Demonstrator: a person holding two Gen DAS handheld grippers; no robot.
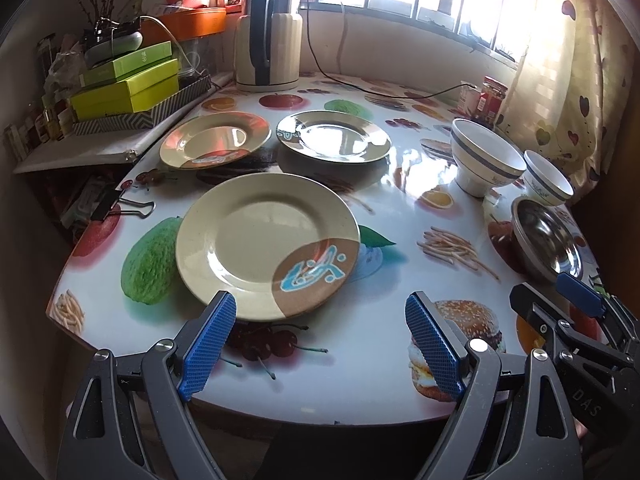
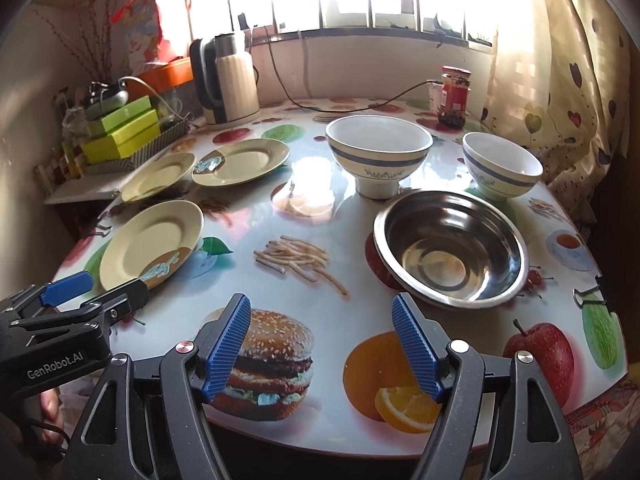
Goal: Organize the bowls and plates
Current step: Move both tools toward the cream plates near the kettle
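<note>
Left wrist view: left gripper [image 1: 320, 344] hovering wide open and gripping nothing, above the near edge of the fruit-print table [image 1: 360, 376], blue pads [image 1: 210, 340] just short of the nearest cream plate [image 1: 266, 250]. Two more plates lying farther back, side by side: the left rear plate [image 1: 214, 140] and the right rear plate [image 1: 334, 136]. Standing to the right: a large footed bowl [image 1: 486, 164], a smaller banded bowl [image 1: 548, 182], a steel bowl [image 1: 548, 246]. Electric kettle [image 1: 268, 48] sitting by the window.

Right wrist view: right gripper [image 2: 324, 350] gaping wide over the burger print, clasping nothing. Steel bowl [image 2: 450, 248] sitting just ahead, footed bowl [image 2: 378, 152] and banded bowl [image 2: 502, 168] behind it. Plates lying well apart at left.
</note>
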